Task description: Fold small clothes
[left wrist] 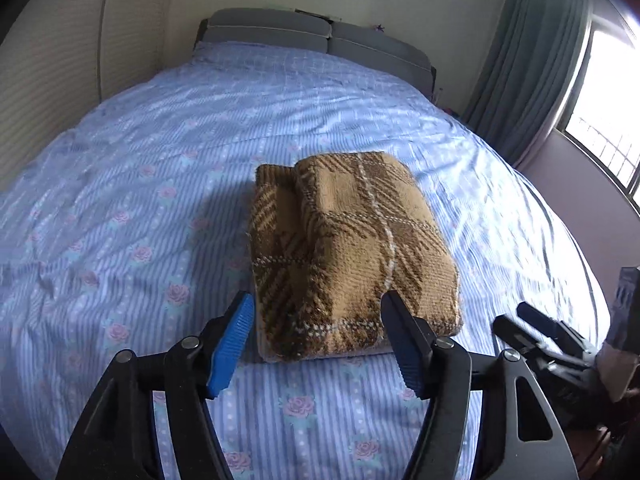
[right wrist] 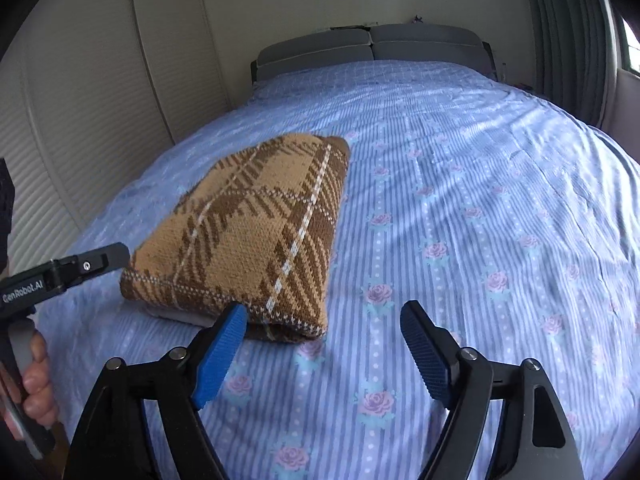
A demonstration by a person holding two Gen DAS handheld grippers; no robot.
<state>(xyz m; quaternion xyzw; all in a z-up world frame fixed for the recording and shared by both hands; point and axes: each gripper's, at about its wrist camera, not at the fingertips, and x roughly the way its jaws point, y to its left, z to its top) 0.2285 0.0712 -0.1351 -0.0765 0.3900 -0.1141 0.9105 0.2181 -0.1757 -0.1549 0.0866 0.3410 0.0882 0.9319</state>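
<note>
A tan and brown plaid knit garment (left wrist: 352,248) (right wrist: 248,232) lies folded into a thick rectangle on the blue rose-patterned bedsheet (left wrist: 120,200) (right wrist: 480,220). My left gripper (left wrist: 318,300) hovers at its near edge. The jaws are open and the blue pads (left wrist: 232,340) stand either side of that edge without pressing it. My right gripper (right wrist: 323,309) is open just off the garment's near right corner, with only sheet between its pads. In the left wrist view the right gripper (left wrist: 516,318) shows at the right edge. One finger (right wrist: 108,258) of the left gripper reaches in at the garment's left side.
The bed fills both views, with a grey padded headboard (left wrist: 312,36) (right wrist: 372,48) at the far end. White louvred doors (right wrist: 80,140) stand along the left, and a curtain (left wrist: 532,72) and a bright window (left wrist: 608,120) are on the right. A hand (right wrist: 36,380) grips the left tool's handle.
</note>
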